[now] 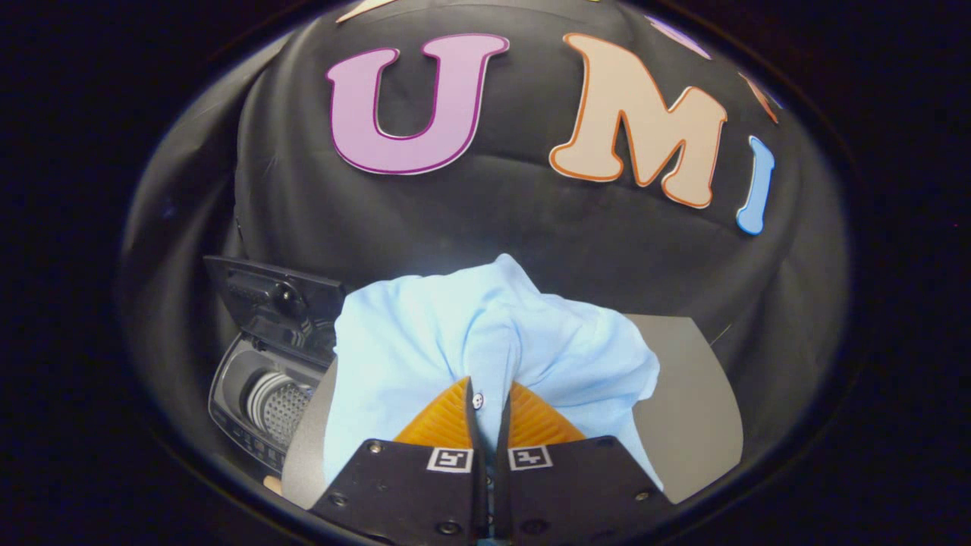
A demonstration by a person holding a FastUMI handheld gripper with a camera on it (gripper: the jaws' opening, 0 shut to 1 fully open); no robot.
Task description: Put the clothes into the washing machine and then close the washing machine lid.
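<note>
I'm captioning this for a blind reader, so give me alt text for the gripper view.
The gripper is shut on a bunched light blue shirt, held up over a grey table. Beside the shirt stands a small washing machine with its lid raised and its drum open.

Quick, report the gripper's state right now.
Gripper: jaws closed on a fold of the light blue shirt, lifted above the grey table, beside the open washing machine.
</note>
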